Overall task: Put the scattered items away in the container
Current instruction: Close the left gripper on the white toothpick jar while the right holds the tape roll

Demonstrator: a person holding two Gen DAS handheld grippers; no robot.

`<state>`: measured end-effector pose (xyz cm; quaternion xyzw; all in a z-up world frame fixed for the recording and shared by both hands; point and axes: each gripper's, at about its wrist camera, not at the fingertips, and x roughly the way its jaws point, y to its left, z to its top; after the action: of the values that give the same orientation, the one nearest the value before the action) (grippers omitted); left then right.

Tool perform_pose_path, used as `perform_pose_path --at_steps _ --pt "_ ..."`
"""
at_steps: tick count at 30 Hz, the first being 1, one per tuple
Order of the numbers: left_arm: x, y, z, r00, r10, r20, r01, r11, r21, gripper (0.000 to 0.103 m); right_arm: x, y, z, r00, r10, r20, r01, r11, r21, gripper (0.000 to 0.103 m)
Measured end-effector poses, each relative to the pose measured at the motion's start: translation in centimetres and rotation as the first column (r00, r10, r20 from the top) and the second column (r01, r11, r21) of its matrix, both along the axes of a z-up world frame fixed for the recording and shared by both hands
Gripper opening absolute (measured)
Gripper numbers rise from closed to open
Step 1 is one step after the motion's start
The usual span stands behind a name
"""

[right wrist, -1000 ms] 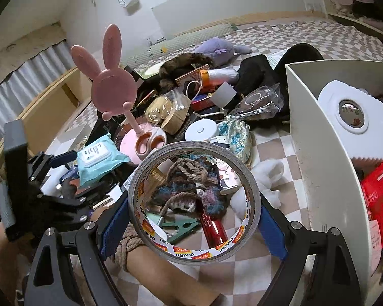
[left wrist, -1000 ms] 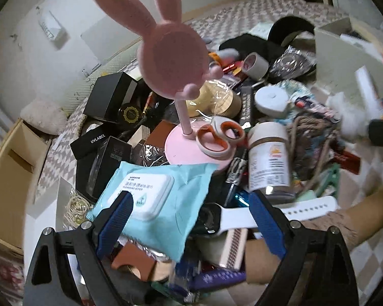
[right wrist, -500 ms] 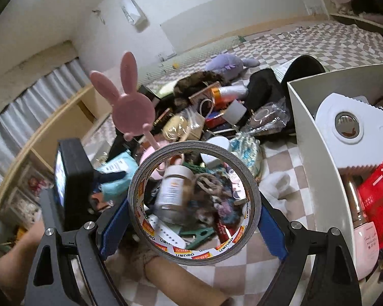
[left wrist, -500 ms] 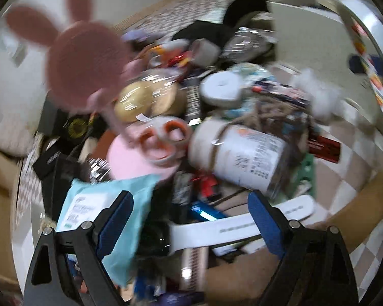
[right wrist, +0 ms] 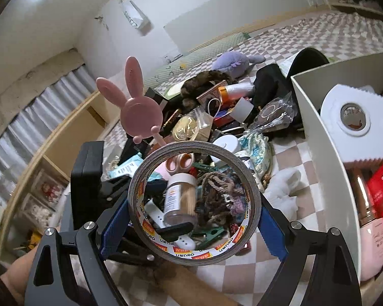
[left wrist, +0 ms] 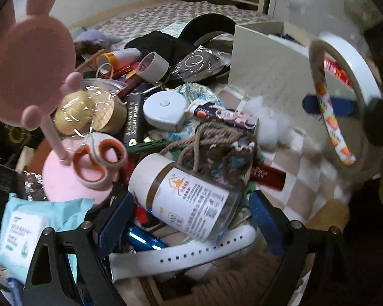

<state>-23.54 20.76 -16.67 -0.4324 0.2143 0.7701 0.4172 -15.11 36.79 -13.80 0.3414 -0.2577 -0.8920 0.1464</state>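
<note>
Through the left wrist camera, found the left gripper (left wrist: 188,219) tipped down over the pile with its blue fingers (left wrist: 115,219) spread wide. Saw a jar (left wrist: 186,199) with a white lid lying on its side between them, not clearly pinched; whether the pads touched it could not be told through the blur. Noted a white strap (left wrist: 181,252) just below the jar near the finger bases, a rope bundle (left wrist: 216,148) just beyond the fingertips, orange-handled scissors (left wrist: 99,158) on a pink rabbit stand (left wrist: 28,76) beyond the left finger, and a wipes pack (left wrist: 25,232) outside that finger. Off past the right finger, made out the white container (left wrist: 262,58). Through the right wrist camera, found the right gripper (right wrist: 194,216) holding a tape roll (right wrist: 245,170) upright, both pads pressed on its outer rim. Saw the jar and rope bundle framed through the roll's hole, and the container standing beyond and outside the right finger, well apart from the roll, already loaded with a white paper roll (right wrist: 354,127).
</note>
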Motion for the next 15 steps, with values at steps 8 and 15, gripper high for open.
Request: perform_pose_path --at_steps 8,15 --pt "-0.4 1.1 0.4 0.985 -0.173 -0.028 0.171 0.984 -0.053 0.093 -0.2 -0.1 -0.3 1.0 0.009 0.012 -0.009 1.0 -0.007 0.091" --pt "0.2 2.7 1.2 0.946 -0.32 -0.043 0.31 0.937 -0.16 0.093 -0.4 0.1 -0.4 1.0 0.017 0.02 -0.016 0.999 -0.028 0.091"
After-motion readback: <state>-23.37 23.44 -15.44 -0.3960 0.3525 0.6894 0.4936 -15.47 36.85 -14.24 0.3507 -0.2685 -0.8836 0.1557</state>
